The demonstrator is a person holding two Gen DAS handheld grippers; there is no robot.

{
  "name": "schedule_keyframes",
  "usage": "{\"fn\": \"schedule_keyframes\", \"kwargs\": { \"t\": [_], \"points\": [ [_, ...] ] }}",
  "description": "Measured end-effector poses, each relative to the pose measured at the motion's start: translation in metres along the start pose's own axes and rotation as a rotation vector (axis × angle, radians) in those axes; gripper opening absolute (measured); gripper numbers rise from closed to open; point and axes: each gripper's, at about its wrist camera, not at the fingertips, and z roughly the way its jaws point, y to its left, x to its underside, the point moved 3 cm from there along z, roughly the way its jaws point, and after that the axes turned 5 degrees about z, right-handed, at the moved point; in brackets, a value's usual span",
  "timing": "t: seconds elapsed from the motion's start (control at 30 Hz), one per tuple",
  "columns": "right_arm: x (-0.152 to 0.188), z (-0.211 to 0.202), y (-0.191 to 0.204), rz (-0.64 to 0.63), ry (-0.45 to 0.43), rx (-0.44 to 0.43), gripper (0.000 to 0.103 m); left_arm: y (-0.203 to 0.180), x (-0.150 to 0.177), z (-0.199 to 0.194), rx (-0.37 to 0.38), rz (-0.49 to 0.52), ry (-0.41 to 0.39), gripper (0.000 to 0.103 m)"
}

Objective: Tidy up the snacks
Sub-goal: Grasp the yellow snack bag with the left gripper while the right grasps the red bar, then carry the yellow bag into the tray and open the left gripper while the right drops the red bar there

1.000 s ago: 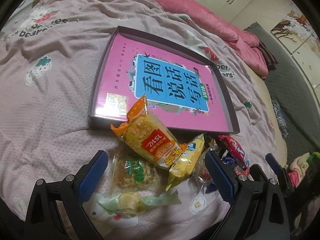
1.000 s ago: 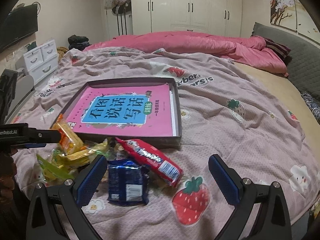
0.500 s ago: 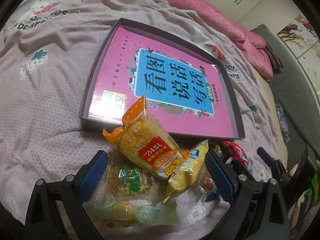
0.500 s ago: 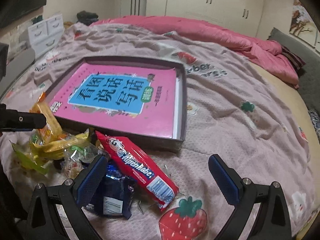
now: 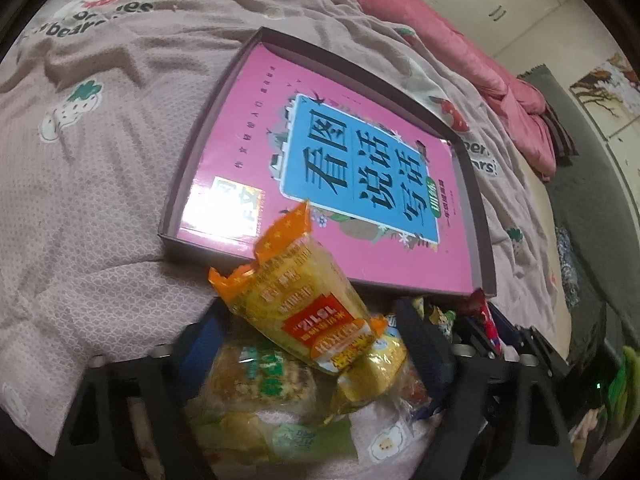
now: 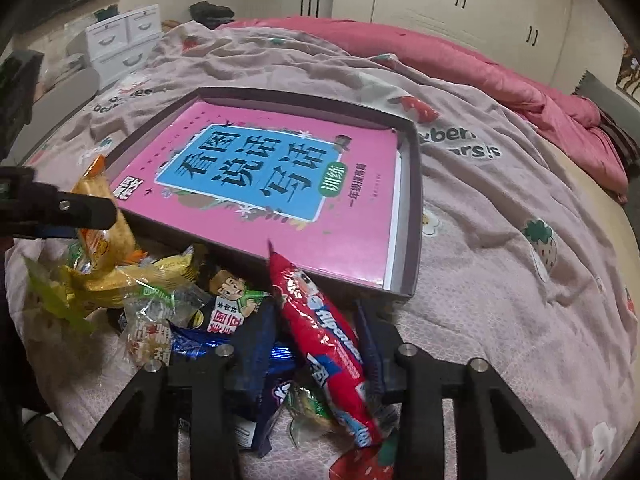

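Two grippers have just been closing: the right gripper [image 6: 316, 344] pinches the red Alpenliebe packet [image 6: 324, 328], low center; the left gripper [image 5: 308, 344], jaws not visibly pressing, straddles the orange-yellow snack bag [image 5: 296, 300]. Both are light, crinkly, slippery; mid-body holds suit.

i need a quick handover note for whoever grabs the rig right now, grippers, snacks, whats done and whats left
Left gripper: jaws have just been closing around the yellow and orange snack bag on top of the pile; whether the pads press it is unclear.
Right gripper: jaws have just been closing and now pinch the red candy pack.
Snacks: all heaped on the bedspread at the near edge of the box lid, none inside. A pink book lies in the lid.
Done: nothing sorted yet.
Left: every snack, probably into the lid.
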Motion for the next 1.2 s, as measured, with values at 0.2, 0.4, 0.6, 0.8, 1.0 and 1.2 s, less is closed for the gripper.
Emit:
{"fn": "schedule_keyframes", "kwargs": {
  "t": [0.2,0.4,0.6,0.8,1.0,1.2],
  "points": [
    [-0.002,-0.010,-0.005,0.028,-0.042,-0.006,0.026,0.006,-0.002,0.003,-0.003,-0.030,0.006,0.060],
    [-0.004,-0.016,-0.008,0.060,-0.065,-0.038,0.024,0.004,-0.002,-0.004,0.026,-0.018,-0.017,0.047],
    [-0.005,-0.025,-0.012,0.097,-0.093,-0.084,0.023,0.003,-0.004,-0.015,0.081,-0.021,-0.035,0.038],
    [-0.008,-0.033,-0.018,0.141,-0.131,-0.121,0.023,0.003,-0.006,-0.028,0.120,-0.021,-0.059,0.034],
    [-0.011,-0.041,-0.022,0.170,-0.168,-0.132,0.023,0.000,-0.011,-0.040,0.160,-0.010,-0.092,0.033],
    [-0.021,-0.058,-0.026,0.193,-0.263,-0.154,0.023,-0.006,-0.022,-0.056,0.192,0.017,-0.154,0.033]
  ]
}}
